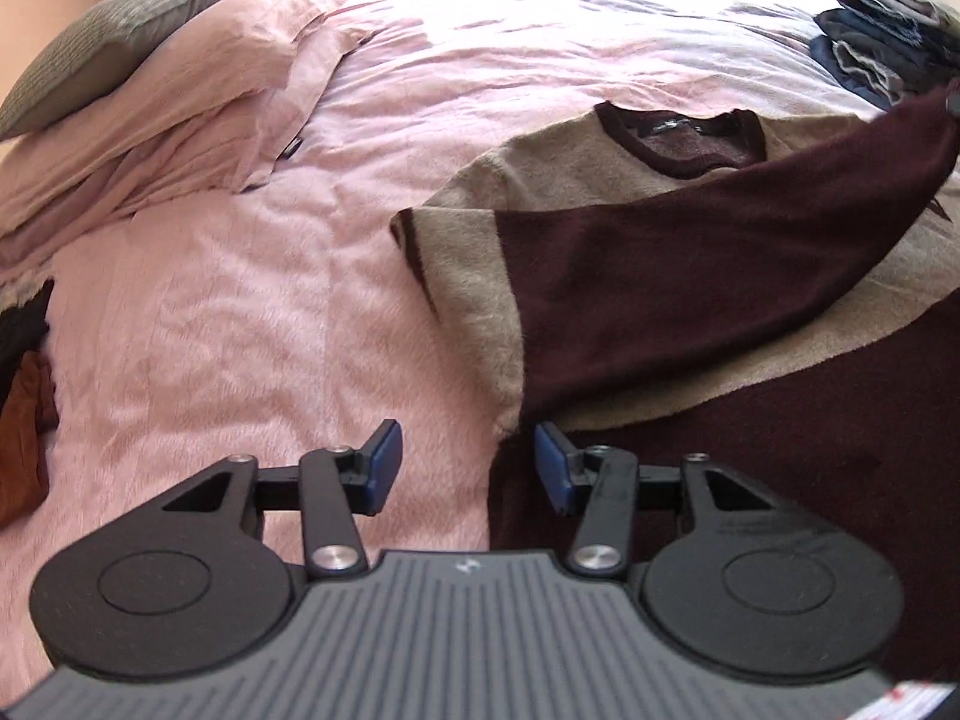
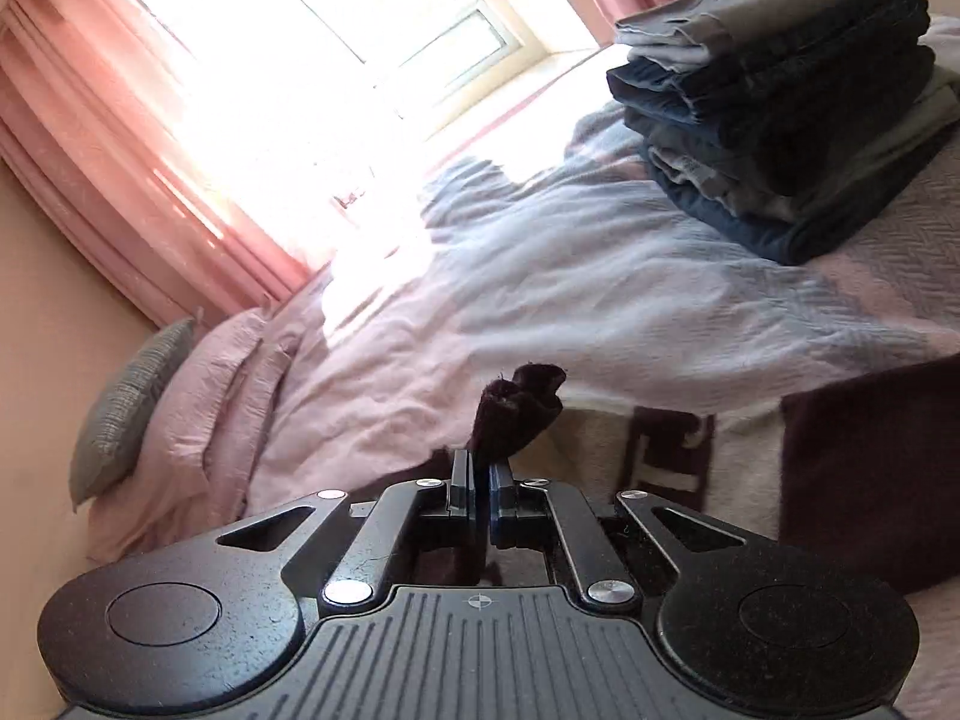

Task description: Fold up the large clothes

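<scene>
A beige and maroon sweater (image 1: pixel 528 180) lies spread on the pink bed cover (image 1: pixel 240 300), neck towards the window. Its maroon sleeve (image 1: pixel 720 258) is drawn slantwise across the chest, up to the right edge of the left wrist view. My left gripper (image 1: pixel 468 468) hangs open over the sweater's left side edge. Bed cover and the garment's edge show between its blue pads (image 1: pixel 384 456), which grip nothing. My right gripper (image 2: pixel 480 480) is shut on the maroon sleeve cuff (image 2: pixel 516 408), which sticks up bunched beyond its tips. Beneath it lies the sweater (image 2: pixel 750 468).
A stack of folded dark and grey clothes (image 2: pixel 780 108) sits on the bed's far right, also the stack (image 1: pixel 888 42). Pink pillows (image 1: pixel 168 120) and a grey cushion (image 1: pixel 114 42) lie at the head. Dark and orange garments (image 1: pixel 24 420) lie at the left edge. A bright window (image 2: pixel 360 30) is beyond.
</scene>
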The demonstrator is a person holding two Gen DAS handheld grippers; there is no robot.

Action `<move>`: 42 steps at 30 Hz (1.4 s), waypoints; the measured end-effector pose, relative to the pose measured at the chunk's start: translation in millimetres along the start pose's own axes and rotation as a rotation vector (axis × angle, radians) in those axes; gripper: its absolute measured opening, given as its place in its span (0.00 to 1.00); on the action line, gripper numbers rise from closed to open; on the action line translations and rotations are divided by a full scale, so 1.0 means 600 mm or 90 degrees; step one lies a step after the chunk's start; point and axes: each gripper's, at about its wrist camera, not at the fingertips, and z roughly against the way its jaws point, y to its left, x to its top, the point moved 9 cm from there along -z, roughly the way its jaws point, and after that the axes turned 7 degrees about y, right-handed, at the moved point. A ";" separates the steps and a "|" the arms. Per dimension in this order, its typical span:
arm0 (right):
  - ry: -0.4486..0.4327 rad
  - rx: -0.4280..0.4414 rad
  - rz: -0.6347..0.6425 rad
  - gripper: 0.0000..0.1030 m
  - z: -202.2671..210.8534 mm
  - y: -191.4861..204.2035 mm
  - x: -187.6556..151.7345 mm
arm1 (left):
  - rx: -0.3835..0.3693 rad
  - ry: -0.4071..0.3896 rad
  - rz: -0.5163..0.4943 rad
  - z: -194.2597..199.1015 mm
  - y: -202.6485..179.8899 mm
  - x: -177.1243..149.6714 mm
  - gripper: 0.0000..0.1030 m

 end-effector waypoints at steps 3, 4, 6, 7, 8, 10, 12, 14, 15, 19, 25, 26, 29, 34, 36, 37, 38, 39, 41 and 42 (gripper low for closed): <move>0.052 -0.045 -0.022 0.00 -0.029 -0.044 -0.030 | 0.011 -0.009 -0.070 -0.009 -0.022 0.007 0.28; 0.050 -0.051 -0.026 0.00 -0.031 -0.051 -0.035 | 0.017 -0.009 -0.099 -0.012 -0.028 0.006 0.16; 0.044 -0.051 -0.030 0.00 -0.028 -0.057 -0.039 | 0.025 -0.015 -0.129 -0.014 -0.030 0.003 0.10; 0.039 -0.044 -0.033 0.00 -0.022 -0.058 -0.040 | 0.021 -0.022 -0.122 -0.012 -0.024 0.002 0.10; 0.038 -0.037 -0.037 0.00 -0.018 -0.059 -0.041 | 0.017 -0.022 -0.101 -0.010 -0.013 0.000 0.09; 0.053 -0.030 -0.038 0.00 -0.017 -0.061 -0.049 | 0.002 -0.009 -0.038 -0.009 0.014 -0.004 0.09; 0.094 -0.042 -0.027 0.00 -0.032 -0.067 -0.069 | -0.029 0.005 0.034 -0.007 0.037 -0.011 0.09; 0.116 -0.080 -0.008 0.00 -0.044 -0.082 -0.088 | -0.053 0.029 0.044 -0.015 0.035 -0.014 0.11; 0.106 -0.073 -0.016 0.00 -0.043 -0.084 -0.089 | -0.042 0.046 0.025 -0.021 0.028 -0.016 0.14; 0.108 -0.104 -0.023 0.02 -0.024 -0.076 -0.076 | -0.007 0.048 -0.024 -0.009 0.022 -0.008 0.27; 0.004 -0.180 0.117 0.18 0.022 -0.049 -0.043 | -0.037 -0.027 0.061 0.060 0.030 0.033 0.24; 0.019 -0.146 0.112 0.18 0.011 -0.048 -0.046 | -0.044 -0.032 0.048 0.056 0.014 0.042 0.25; 0.097 -0.151 0.092 0.18 -0.032 -0.079 -0.070 | -0.063 0.024 0.039 -0.005 -0.032 0.052 0.26; 0.021 -0.112 -0.024 0.20 0.097 -0.148 -0.056 | -0.038 0.065 0.081 -0.032 -0.046 0.034 0.26; -0.020 -0.126 -0.091 0.34 0.169 -0.218 -0.055 | -0.055 0.065 0.120 -0.006 -0.044 0.032 0.26; -0.041 -0.143 -0.128 0.37 0.203 -0.260 -0.056 | -0.065 0.065 0.140 0.007 -0.042 0.030 0.27; -0.061 -0.164 -0.171 0.38 0.235 -0.305 -0.055 | -0.078 0.066 0.161 0.020 -0.039 0.028 0.28; -0.080 -0.185 -0.217 0.38 0.262 -0.348 -0.057 | -0.087 0.067 0.177 0.030 -0.037 0.025 0.29; -0.137 -0.201 -0.314 0.38 0.315 -0.433 -0.056 | -0.095 0.070 0.204 0.046 -0.033 0.020 0.29; -0.161 -0.207 -0.355 0.38 0.333 -0.468 -0.054 | -0.099 0.073 0.218 0.050 -0.031 0.018 0.29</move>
